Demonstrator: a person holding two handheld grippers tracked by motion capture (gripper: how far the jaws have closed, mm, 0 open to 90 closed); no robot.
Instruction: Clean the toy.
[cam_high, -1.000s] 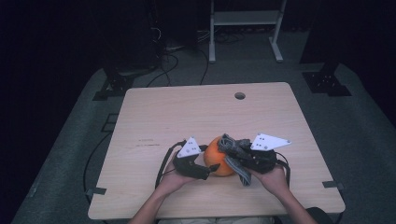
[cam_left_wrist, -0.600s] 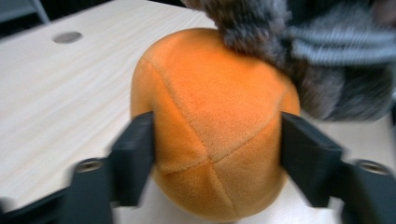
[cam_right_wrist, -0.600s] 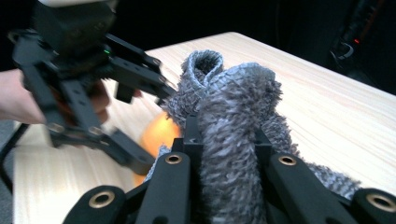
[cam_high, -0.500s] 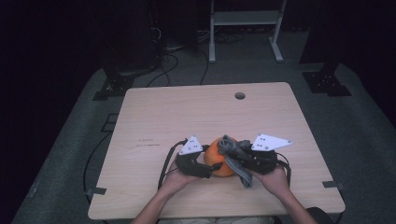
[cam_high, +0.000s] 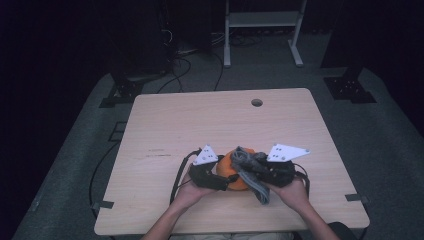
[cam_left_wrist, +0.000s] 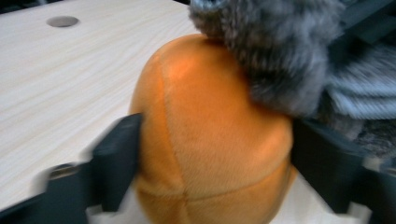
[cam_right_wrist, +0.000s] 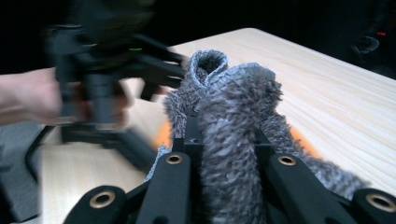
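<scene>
Both grippers now grip: the left gripper (cam_high: 226, 181) has just been closing its jaws onto the orange plush ball (cam_left_wrist: 210, 154), while the right gripper (cam_right_wrist: 223, 154) pinches the grey knitted cloth (cam_right_wrist: 233, 116) draped over it near the table's (cam_high: 200, 125) front edge, so pulling them apart looks ready.

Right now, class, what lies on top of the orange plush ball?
A grey fuzzy cloth is draped over the orange plush ball, pinched in the right gripper. The ball's top under the cloth is covered, so it cannot be seen.
</scene>
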